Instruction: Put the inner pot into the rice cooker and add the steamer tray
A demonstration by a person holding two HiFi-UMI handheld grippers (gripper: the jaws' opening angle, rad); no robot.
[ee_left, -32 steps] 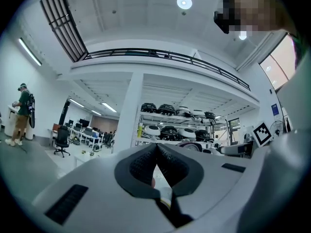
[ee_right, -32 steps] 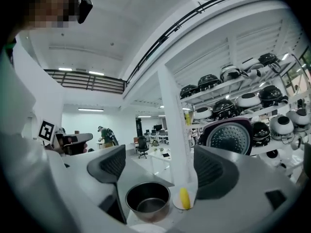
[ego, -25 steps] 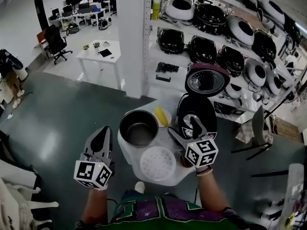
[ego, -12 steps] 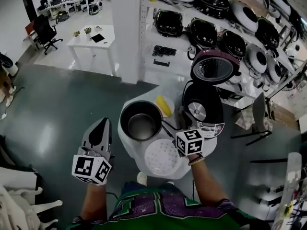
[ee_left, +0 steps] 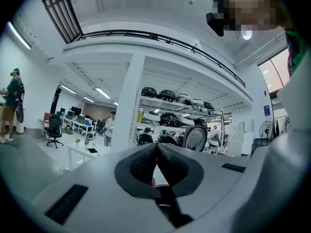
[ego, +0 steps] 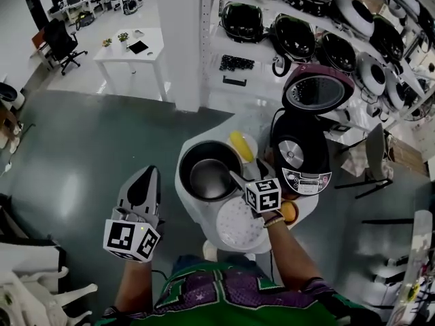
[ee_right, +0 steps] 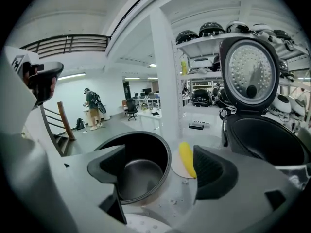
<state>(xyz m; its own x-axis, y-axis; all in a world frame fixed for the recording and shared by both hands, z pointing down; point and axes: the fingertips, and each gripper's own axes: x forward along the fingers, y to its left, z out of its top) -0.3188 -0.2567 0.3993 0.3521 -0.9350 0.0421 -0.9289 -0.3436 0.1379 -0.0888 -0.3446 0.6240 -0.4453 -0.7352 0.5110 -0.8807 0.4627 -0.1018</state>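
Here, tall white shelving (ego: 326, 39) is running across the far right, carrying rows of rice cookers. Nearer, a round white table (ee_right: 180, 191) is standing in front of the person. The rice cooker (ego: 302, 158) is sitting at the table's right side with its lid (ego: 318, 90) swung up toward the far side, and its dark cavity is lying open with nothing showing inside. The inner pot (ego: 211, 170) is not in the cooker; it is standing upright on the table's left part, just left of the cooker. The white perforated steamer tray (ego: 239, 224) is lying flat on the near part of the table, close to the pot's near right side. The left gripper (ego: 145, 176) is hanging off the table to its near left, well apart from everything on it, and its fingers are pressing together with nothing between them. The right gripper (ee_right: 159, 154) is reaching above the tray and pointing down toward the pot. Its jaws are standing wide and closing, with the pot's near right rim showing in the gap, and the pads are not pressing on it. A yellow oblong thing (ego: 242, 146) is lying on a small white plate (ego: 253, 140) at the far side, between pot and cooker.
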